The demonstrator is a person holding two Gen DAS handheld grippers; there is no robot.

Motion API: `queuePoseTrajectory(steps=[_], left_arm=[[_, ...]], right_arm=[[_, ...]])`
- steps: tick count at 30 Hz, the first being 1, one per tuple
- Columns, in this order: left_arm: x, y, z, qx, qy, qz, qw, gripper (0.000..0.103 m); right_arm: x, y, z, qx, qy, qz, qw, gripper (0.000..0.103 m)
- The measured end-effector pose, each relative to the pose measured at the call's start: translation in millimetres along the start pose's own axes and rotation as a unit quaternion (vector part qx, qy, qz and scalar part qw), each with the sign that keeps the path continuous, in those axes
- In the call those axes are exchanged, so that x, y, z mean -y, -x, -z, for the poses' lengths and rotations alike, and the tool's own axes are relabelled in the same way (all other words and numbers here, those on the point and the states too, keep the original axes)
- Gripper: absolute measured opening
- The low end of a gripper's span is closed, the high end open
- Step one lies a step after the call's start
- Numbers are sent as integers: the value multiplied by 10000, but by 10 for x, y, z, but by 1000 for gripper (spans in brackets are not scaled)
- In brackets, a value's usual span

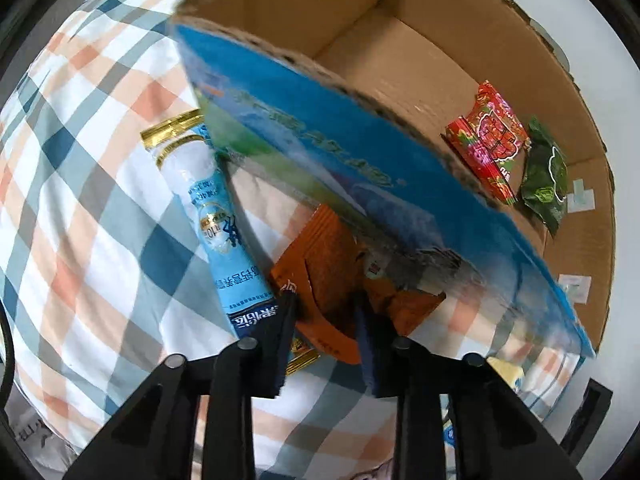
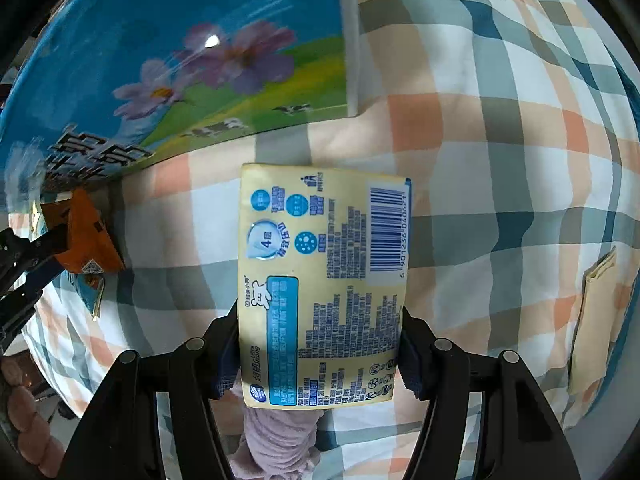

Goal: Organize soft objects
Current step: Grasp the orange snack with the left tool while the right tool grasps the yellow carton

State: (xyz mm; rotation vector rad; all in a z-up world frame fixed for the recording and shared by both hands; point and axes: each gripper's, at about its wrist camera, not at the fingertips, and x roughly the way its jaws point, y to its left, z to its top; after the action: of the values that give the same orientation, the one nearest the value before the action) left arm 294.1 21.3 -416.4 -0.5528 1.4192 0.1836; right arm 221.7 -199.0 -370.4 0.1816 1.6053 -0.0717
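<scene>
Left wrist view shows the left gripper (image 1: 326, 312) pinching an orange packet (image 1: 328, 276) just under the cardboard box (image 1: 400, 160) flap, so the packet may catch there and slip. Right gripper (image 2: 320, 344) clamps a yellow tissue pack (image 2: 320, 280) over the checked bedding (image 2: 500, 140); its smooth wrap could slide out.

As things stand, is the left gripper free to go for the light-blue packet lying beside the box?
Probably not yet. The left gripper is shut on the orange packet, so its jaws are occupied. The light-blue packet itself lies uncovered on the plaid bedding, close to the left jaw, beside the cardboard box.
</scene>
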Motion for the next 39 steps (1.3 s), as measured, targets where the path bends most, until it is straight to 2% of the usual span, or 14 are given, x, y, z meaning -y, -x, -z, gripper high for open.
queuePoseTrajectory(steps=[6, 11, 14, 16, 20, 24, 28, 30, 33, 36, 39], left_arm=[[-215, 300, 126, -114, 74, 329, 9994, 19], [-464, 518, 455, -138, -79, 521, 9985, 14], [-563, 554, 662, -334, -186, 500, 9980, 14], [-582, 474, 679, -491, -54, 526, 9974, 15], [-575, 287, 605, -741, 514, 1042, 9905, 26], [-431, 124, 495, -605, 753, 1171, 9884, 42], [-403, -67, 430, -539, 1269, 1353, 9812, 45], [-399, -136, 423, -477, 1494, 1399, 9777, 57], [-383, -264, 423, -470, 1736, 1464, 9727, 65], [-378, -357, 429, -418, 1920, 1519, 9687, 67], [-342, -336, 453, -278, 1907, 1491, 9699, 65]], right_arm=[[43, 15, 14, 4, 29, -107, 9999, 66], [123, 81, 26, 35, 0, -198, 9998, 66], [151, 99, 39, 14, 24, -181, 9998, 66], [183, 61, 55, -8, 45, -191, 9998, 66], [167, -38, 48, -72, 39, -224, 9997, 66], [184, -115, -16, -74, -23, -283, 9996, 66], [217, -182, -18, -47, -11, -294, 9996, 66], [233, -186, -12, -56, -17, -287, 9996, 66], [249, -194, -27, -77, -26, -277, 9996, 66], [200, -208, -12, -93, -36, -265, 9996, 66], [145, -215, -39, -100, 5, -204, 9997, 66]])
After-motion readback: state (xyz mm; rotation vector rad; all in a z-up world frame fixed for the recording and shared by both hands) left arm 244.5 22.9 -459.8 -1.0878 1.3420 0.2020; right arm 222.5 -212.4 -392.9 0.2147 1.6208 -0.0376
